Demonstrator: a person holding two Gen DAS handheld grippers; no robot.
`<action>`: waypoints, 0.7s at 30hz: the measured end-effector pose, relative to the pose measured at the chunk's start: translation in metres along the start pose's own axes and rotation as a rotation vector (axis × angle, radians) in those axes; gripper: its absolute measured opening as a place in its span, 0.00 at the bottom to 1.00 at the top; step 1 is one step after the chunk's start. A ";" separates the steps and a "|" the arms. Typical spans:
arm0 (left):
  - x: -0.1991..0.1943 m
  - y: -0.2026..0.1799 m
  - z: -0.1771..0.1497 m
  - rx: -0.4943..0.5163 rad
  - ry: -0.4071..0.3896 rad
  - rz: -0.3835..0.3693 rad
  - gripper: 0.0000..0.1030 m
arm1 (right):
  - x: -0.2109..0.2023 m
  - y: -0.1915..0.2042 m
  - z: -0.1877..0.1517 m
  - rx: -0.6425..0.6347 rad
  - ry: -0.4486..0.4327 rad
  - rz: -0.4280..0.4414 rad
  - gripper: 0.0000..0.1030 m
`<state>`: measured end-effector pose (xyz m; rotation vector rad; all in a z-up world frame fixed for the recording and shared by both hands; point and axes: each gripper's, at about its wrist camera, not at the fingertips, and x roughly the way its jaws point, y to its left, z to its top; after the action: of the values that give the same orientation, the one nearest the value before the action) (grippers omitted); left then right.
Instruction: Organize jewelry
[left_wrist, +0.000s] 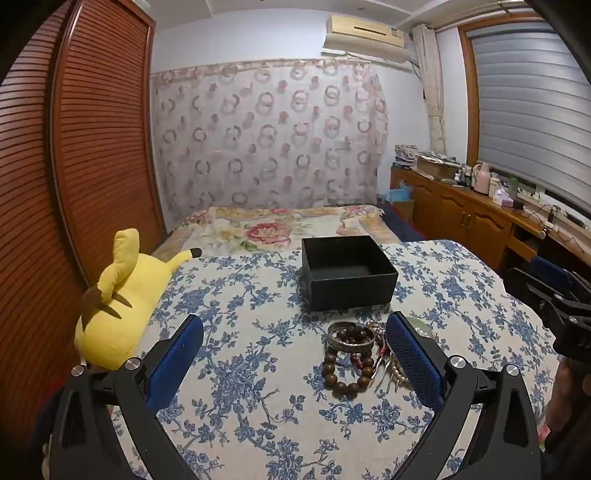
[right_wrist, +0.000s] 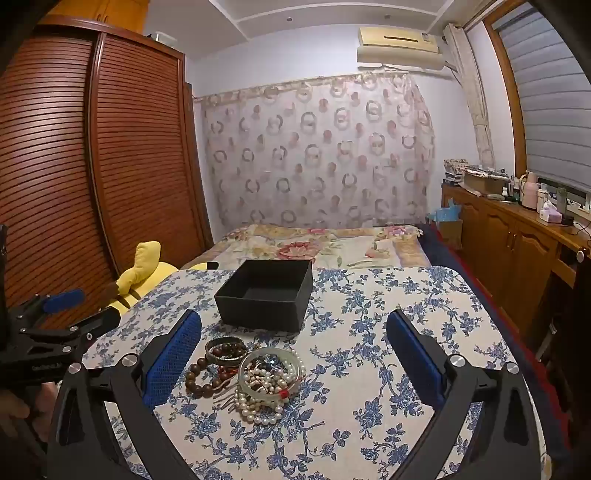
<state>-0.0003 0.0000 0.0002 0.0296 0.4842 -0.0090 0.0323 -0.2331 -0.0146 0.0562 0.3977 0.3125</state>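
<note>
A tabletop (right_wrist: 369, 369) covered in a blue-flowered cloth carries a heap of jewelry (right_wrist: 251, 373) near its middle, a little toward the near edge. In the heap, a brown wooden bead bracelet (right_wrist: 201, 376) lies on the left, a metal bangle (right_wrist: 226, 350) sits just behind it, and a pale translucent bangle (right_wrist: 271, 376) rests on strands of pearls (right_wrist: 255, 408) to the right. An open black box (right_wrist: 266, 293), empty inside, stands just behind the heap, toward the far edge. A yellow plush toy (left_wrist: 118, 306) lies off the tabletop's left edge.

The left gripper (left_wrist: 295, 354) hovers over the near left part of the tabletop, its jaws spread wide and holding nothing; its right finger hides part of the heap. The right gripper (right_wrist: 293, 350) hangs over the near edge with its jaws likewise fully released, the heap lying between them but untouched.
</note>
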 end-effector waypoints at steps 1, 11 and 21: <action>0.000 0.000 0.000 -0.002 0.003 0.000 0.93 | 0.000 0.000 0.000 -0.004 -0.004 0.000 0.98; 0.000 0.000 0.000 -0.004 -0.001 -0.002 0.93 | 0.001 0.001 -0.002 -0.004 -0.004 0.001 0.98; -0.001 -0.001 0.003 -0.010 -0.007 -0.002 0.93 | 0.001 0.001 -0.001 -0.003 -0.003 0.000 0.98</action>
<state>-0.0002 -0.0009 0.0034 0.0195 0.4772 -0.0088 0.0328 -0.2320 -0.0161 0.0539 0.3945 0.3134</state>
